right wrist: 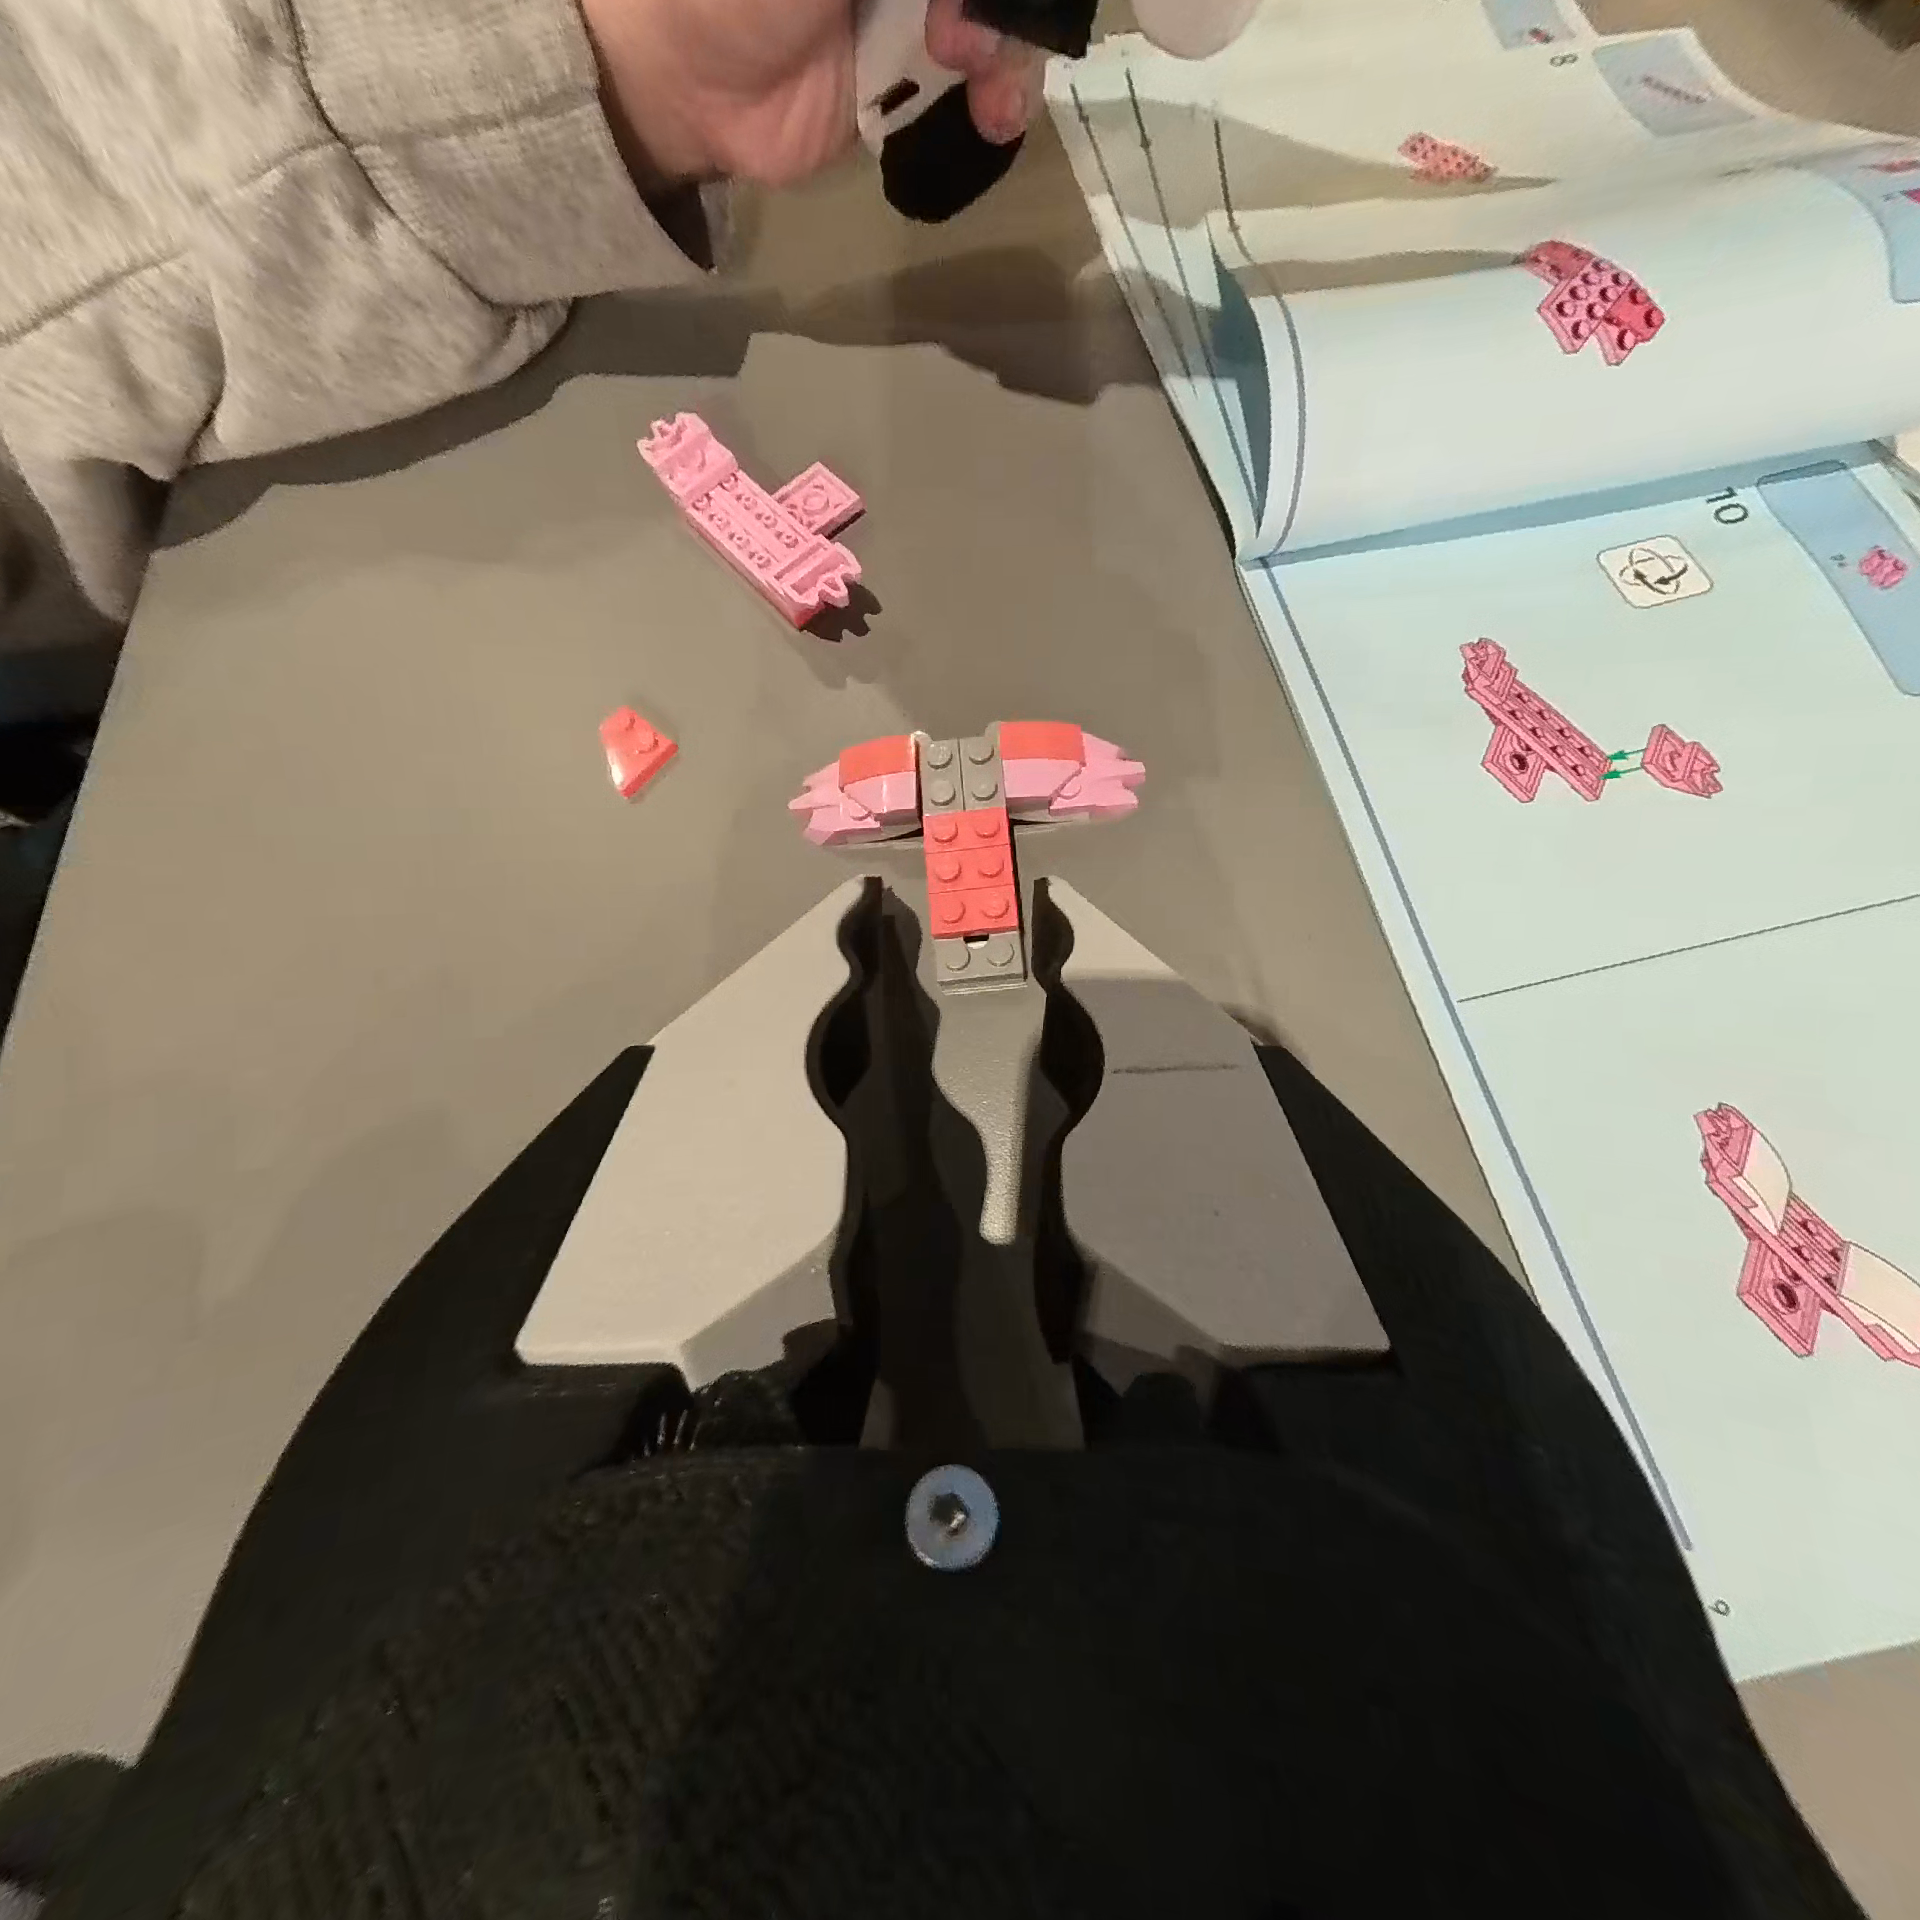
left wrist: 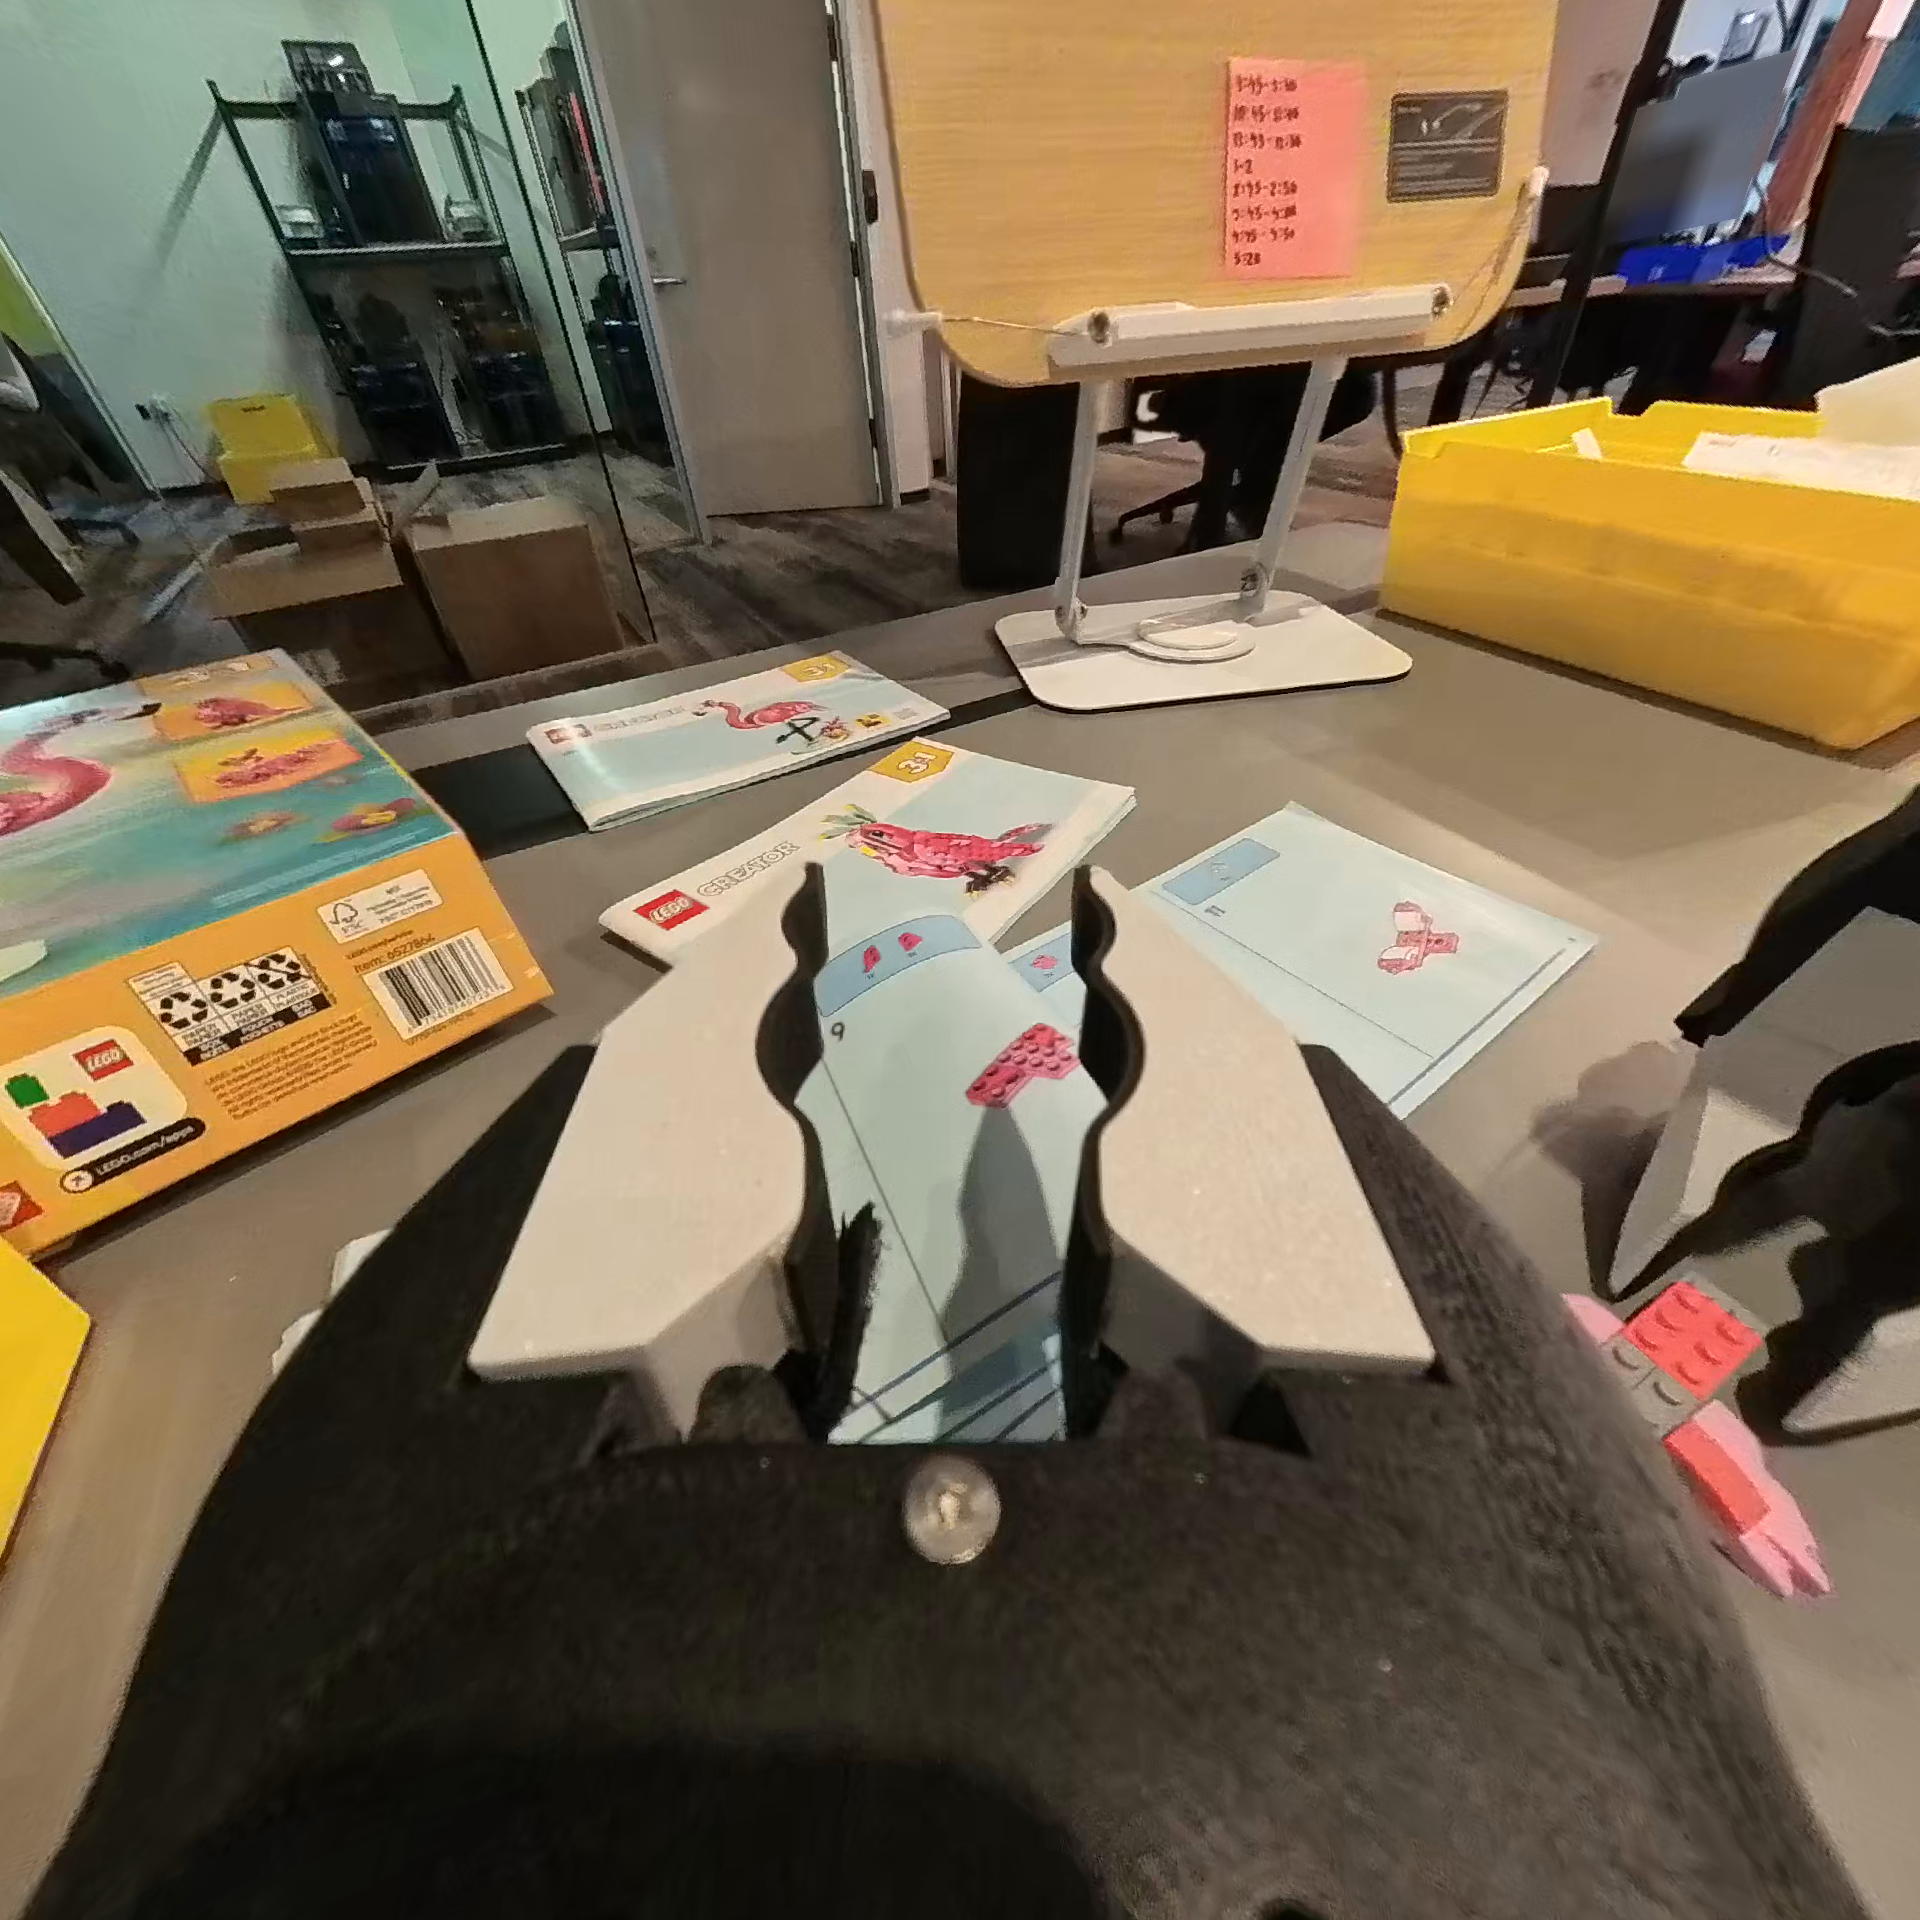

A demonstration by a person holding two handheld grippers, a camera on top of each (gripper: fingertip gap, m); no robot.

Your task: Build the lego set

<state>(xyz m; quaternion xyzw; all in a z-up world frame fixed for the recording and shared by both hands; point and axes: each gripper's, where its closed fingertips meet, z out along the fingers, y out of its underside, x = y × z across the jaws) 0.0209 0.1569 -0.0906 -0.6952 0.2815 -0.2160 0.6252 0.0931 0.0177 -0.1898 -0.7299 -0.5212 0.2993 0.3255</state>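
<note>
A winged lego assembly of coral, pink and grey bricks lies on the grey table. My right gripper is shut on its grey tail end, one finger on each side. The assembly also shows in the left wrist view, at the lower right under the right gripper. A pink sub-assembly lies studs down farther off. A small coral wedge plate lies loose to the left. My left gripper is open and empty above the open instruction booklet.
The open booklet lies right of the assembly. A person's hand and grey sleeve are at the far side. The lego box, two closed booklets, a white stand and a yellow bin sit on the table.
</note>
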